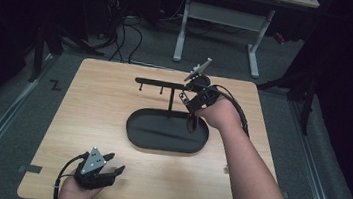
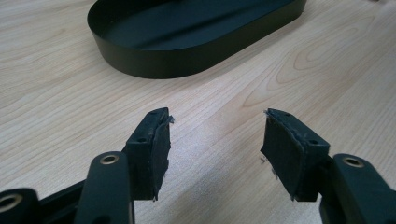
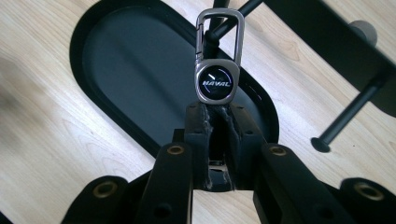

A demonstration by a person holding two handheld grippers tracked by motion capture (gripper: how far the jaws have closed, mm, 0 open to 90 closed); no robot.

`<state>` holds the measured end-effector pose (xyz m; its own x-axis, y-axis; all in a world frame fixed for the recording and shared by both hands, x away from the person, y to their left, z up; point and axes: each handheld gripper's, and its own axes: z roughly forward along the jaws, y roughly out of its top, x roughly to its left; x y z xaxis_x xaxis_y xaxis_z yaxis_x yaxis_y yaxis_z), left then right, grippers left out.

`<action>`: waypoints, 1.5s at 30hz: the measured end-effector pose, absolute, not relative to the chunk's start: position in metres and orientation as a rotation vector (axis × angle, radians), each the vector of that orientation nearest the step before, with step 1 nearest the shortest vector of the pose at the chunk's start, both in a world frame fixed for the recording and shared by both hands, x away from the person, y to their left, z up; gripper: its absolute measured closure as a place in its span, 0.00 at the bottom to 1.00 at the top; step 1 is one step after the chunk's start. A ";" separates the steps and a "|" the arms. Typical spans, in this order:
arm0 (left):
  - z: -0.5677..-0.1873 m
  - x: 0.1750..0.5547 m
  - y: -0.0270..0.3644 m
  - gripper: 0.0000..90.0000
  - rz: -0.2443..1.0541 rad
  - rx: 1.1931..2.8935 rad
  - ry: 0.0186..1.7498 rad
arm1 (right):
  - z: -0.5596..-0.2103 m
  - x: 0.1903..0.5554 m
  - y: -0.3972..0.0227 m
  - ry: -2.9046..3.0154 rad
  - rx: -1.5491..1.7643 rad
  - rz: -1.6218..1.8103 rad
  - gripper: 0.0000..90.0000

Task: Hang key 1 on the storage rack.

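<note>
At six o'clock the left gripper (image 1: 115, 171) rests on the wooden table (image 1: 89, 99), jaws apart, holding nothing. Farther, at one o'clock over the black oval tray (image 1: 145, 138), the right gripper (image 3: 215, 114) pinches a Haval keychain (image 3: 217, 70) against the stand's peg (image 3: 231, 21).

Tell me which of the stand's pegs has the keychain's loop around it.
The peg at the bar's right end in the high view, nearest the right gripper. The keychain loops round it; the two pegs further left hang bare.
</note>
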<state>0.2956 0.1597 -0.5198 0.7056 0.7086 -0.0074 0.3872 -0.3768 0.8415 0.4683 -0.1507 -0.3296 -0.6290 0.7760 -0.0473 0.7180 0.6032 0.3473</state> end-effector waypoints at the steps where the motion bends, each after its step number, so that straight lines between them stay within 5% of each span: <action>1: -0.520 0.296 0.160 0.46 0.449 2.009 0.838 | -0.333 0.469 -0.150 2.630 1.250 0.444 0.89; 28: -0.523 0.296 0.158 0.46 0.441 2.036 0.825 | -0.360 0.488 -0.141 2.552 1.291 0.459 0.84; 45: -0.524 0.296 0.154 0.46 0.434 2.053 0.821 | -0.357 0.457 -0.161 2.572 1.321 0.486 0.77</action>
